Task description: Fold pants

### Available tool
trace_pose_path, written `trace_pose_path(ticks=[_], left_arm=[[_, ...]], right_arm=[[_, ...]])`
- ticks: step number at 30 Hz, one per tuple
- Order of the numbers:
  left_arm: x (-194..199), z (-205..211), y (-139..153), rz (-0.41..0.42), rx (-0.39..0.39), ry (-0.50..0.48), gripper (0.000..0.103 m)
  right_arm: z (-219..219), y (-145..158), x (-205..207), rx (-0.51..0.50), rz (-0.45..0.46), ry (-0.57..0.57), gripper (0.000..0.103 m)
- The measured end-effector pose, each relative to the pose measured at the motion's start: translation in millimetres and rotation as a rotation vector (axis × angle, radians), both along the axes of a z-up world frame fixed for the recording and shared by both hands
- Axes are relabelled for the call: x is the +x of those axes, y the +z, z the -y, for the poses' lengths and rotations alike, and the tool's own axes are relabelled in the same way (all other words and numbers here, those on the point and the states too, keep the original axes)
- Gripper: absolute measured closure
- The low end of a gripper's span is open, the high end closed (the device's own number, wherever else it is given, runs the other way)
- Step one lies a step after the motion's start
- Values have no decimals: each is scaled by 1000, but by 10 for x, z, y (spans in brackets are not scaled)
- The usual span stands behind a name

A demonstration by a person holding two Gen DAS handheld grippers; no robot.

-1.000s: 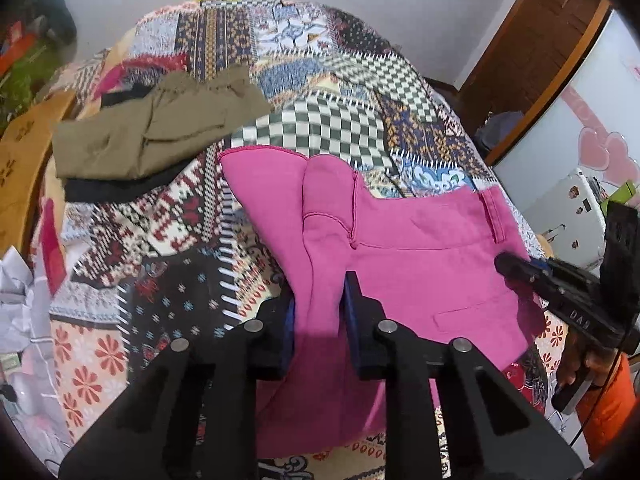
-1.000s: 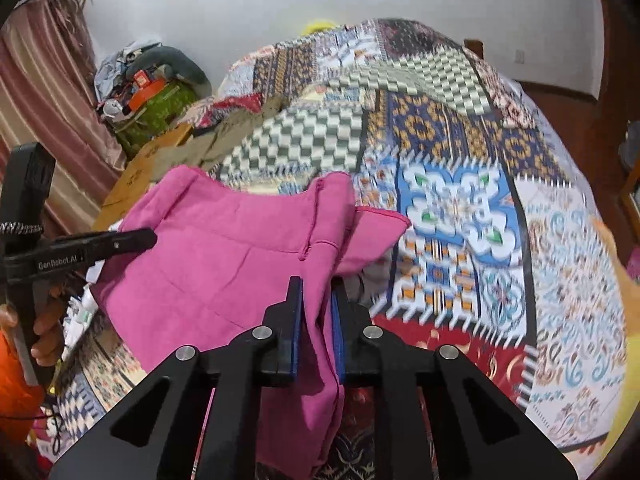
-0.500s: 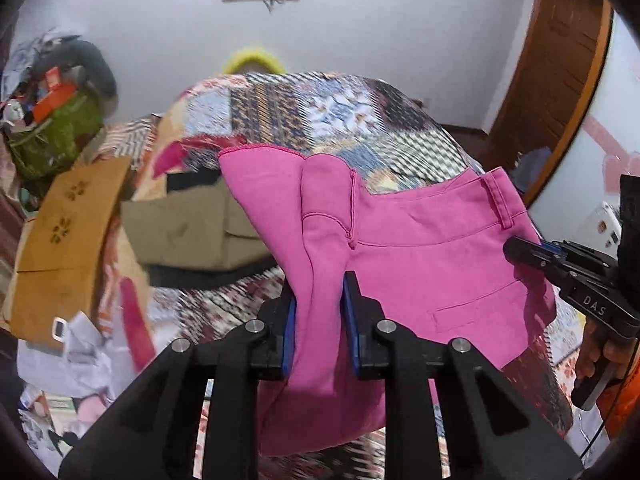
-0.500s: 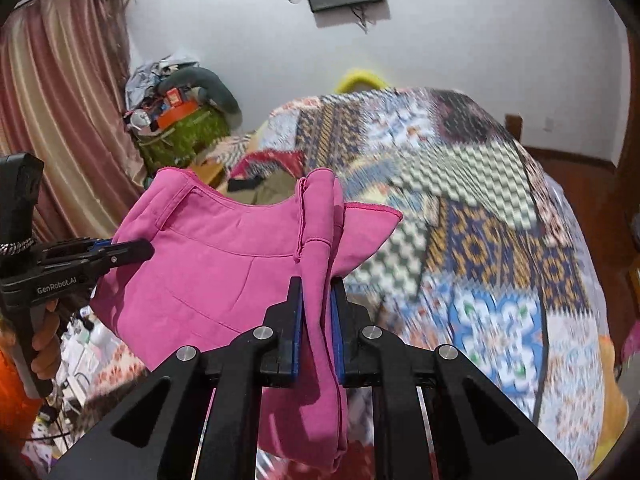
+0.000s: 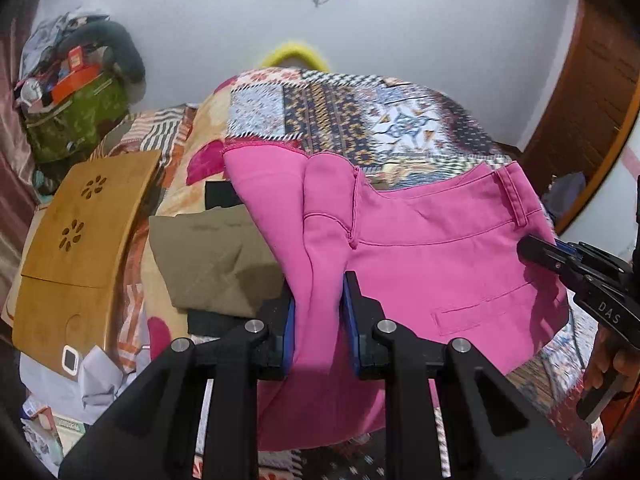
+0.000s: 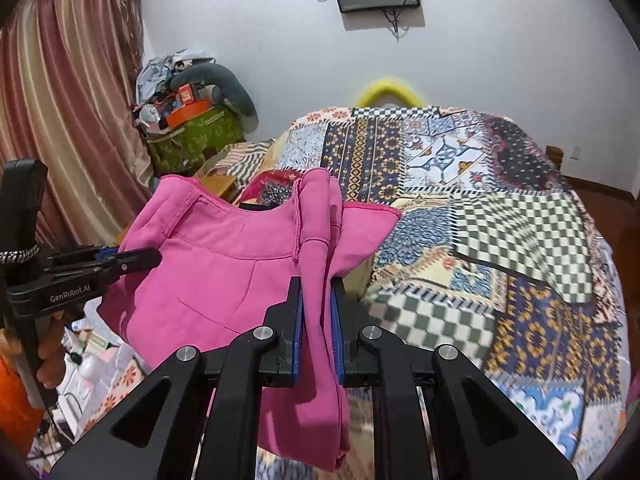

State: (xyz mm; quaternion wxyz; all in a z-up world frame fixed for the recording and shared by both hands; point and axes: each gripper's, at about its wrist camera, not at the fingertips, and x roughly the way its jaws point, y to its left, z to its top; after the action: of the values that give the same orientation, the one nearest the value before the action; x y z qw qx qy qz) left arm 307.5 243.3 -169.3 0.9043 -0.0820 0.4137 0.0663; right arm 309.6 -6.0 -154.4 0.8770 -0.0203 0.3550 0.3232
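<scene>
The pink pants (image 5: 432,256) hang spread in the air above the patchwork bed (image 5: 360,120). My left gripper (image 5: 318,298) is shut on a bunched fold of them near the crotch seam. At the right of the left wrist view, my right gripper (image 5: 530,248) pinches the pants' edge below the waistband. In the right wrist view the right gripper (image 6: 317,294) is shut on a thick fold of the pink pants (image 6: 224,264), and the left gripper (image 6: 152,256) bites their left edge, held by a hand. The lower part of the pants droops behind the fingers.
Folded olive pants (image 5: 212,264) lie on a black garment at the bed's left side, next to a wooden board (image 5: 80,240). A green bag (image 6: 192,140) with clutter stands by the curtain (image 6: 60,100). A wooden door (image 5: 600,80) is at the right.
Both grippers have lifted the pink pants off the quilt and carried them toward the bed's left side. The views have tilted up, so the wall and screen now show.
</scene>
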Motion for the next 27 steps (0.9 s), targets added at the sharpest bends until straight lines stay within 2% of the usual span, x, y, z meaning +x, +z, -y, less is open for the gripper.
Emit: trace_pose_path(ticks=[10,17,20,22,27], left_arm=[[586,-369,-420,-40,36,41,82],[978,-546,-845,-97,42,71,82],[1064,-592,-1047,-136,29,80,79],[1076,-642,-1180,-168,2,95,73],[983,-701,-1230,-190,-16,91,65]], right_arm=[[-430,-327,630,-16,-48,-1,92],[-687,-585,972,-81,-75,8,92],[-767,-703,1060,-120,-84,19,92],[-787,-779,1097,-138,-102,17,92],[-725,-867,1087,-160,-129,2,90]])
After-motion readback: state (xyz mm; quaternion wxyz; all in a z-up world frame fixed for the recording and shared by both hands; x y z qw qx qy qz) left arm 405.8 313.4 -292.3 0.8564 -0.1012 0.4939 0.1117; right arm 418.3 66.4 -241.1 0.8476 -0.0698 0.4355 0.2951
